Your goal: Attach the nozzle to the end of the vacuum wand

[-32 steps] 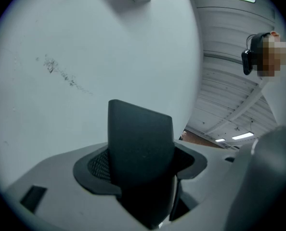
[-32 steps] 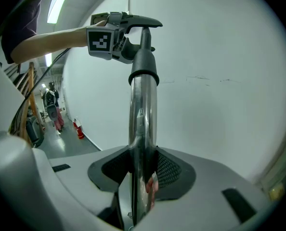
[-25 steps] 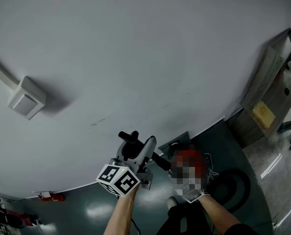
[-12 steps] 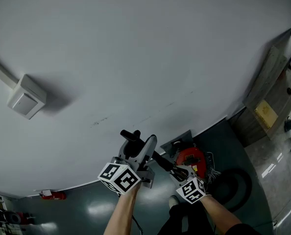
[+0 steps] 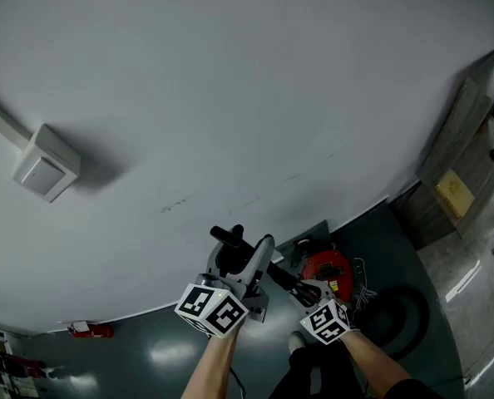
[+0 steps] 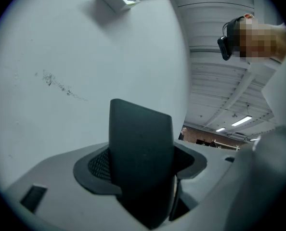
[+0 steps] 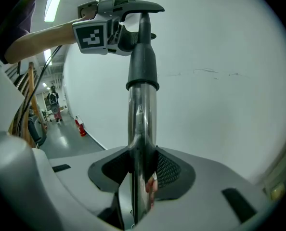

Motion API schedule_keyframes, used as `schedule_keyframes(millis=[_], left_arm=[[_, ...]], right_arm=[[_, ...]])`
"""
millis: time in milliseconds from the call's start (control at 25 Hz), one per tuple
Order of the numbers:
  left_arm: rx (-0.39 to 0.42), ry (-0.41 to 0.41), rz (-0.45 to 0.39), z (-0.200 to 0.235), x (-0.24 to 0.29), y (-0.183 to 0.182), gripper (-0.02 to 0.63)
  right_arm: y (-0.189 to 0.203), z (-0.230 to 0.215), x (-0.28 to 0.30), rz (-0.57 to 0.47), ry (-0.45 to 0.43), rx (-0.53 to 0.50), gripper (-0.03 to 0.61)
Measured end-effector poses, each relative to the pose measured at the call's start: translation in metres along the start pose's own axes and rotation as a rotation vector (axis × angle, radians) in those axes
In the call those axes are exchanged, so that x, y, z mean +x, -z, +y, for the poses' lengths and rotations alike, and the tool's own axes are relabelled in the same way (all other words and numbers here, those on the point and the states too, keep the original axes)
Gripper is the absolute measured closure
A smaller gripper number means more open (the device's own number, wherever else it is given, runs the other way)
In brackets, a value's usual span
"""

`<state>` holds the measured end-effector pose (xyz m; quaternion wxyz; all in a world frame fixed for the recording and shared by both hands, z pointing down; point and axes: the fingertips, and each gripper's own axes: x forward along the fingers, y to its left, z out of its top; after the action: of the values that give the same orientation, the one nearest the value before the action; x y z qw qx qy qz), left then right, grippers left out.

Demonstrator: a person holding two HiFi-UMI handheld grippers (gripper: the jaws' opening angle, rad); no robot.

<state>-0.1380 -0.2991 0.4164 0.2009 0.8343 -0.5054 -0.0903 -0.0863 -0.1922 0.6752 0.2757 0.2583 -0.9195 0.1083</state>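
Nozzle, flat matte-black plastic, pinched in left gripper and apparently seated on the black collar of the glossy chrome wand, itself clamped in right gripper. Barely drifted since a second ago, so probably just pressing home. Beyond, smooth pale wall, faintly scuffed.

You face a wall, plain pale grey-white w/ faint dark scuffs. The floor is dark teal, glossy. Your left tool and right tool are light grey w/ black mesh-pattern pads, each w/ a black-and-white square-marker cube. The nozzle is matt black. The wand is mirror chrome w/ a black collar. The vacuum body and the extinguisher are red.
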Motion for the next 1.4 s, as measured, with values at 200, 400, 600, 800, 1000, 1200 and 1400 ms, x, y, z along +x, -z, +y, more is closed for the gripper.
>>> schedule_keyframes(millis=[200, 400, 600, 800, 1000, 1200, 1400], left_arm=[[0.038, -0.013, -0.023, -0.002, -0.004, 0.0, 0.288], [0.075, 0.001, -0.021, 0.002, 0.0, -0.003, 0.287], [0.164, -0.005, -0.033, 0.003, -0.006, -0.009, 0.268], [0.216, -0.043, -0.091, 0.006, -0.028, -0.019, 0.268], [0.168, -0.048, -0.059, 0.013, -0.048, -0.004, 0.27], [0.114, -0.068, 0.02, 0.019, -0.069, 0.032, 0.288], [0.085, -0.082, 0.07, 0.021, -0.088, 0.055, 0.412]], right_arm=[[0.0, -0.001, 0.005, 0.01, -0.006, 0.0, 0.431], [-0.003, -0.004, 0.01, 0.005, -0.024, 0.0, 0.43], [-0.005, -0.005, 0.01, -0.001, -0.056, -0.008, 0.43], [-0.005, -0.017, 0.014, -0.003, -0.061, 0.001, 0.43], [-0.01, -0.047, 0.018, -0.014, -0.033, 0.043, 0.43], [-0.014, -0.069, 0.027, -0.013, -0.01, 0.069, 0.43], [-0.016, -0.07, 0.039, -0.016, -0.026, 0.074, 0.43]])
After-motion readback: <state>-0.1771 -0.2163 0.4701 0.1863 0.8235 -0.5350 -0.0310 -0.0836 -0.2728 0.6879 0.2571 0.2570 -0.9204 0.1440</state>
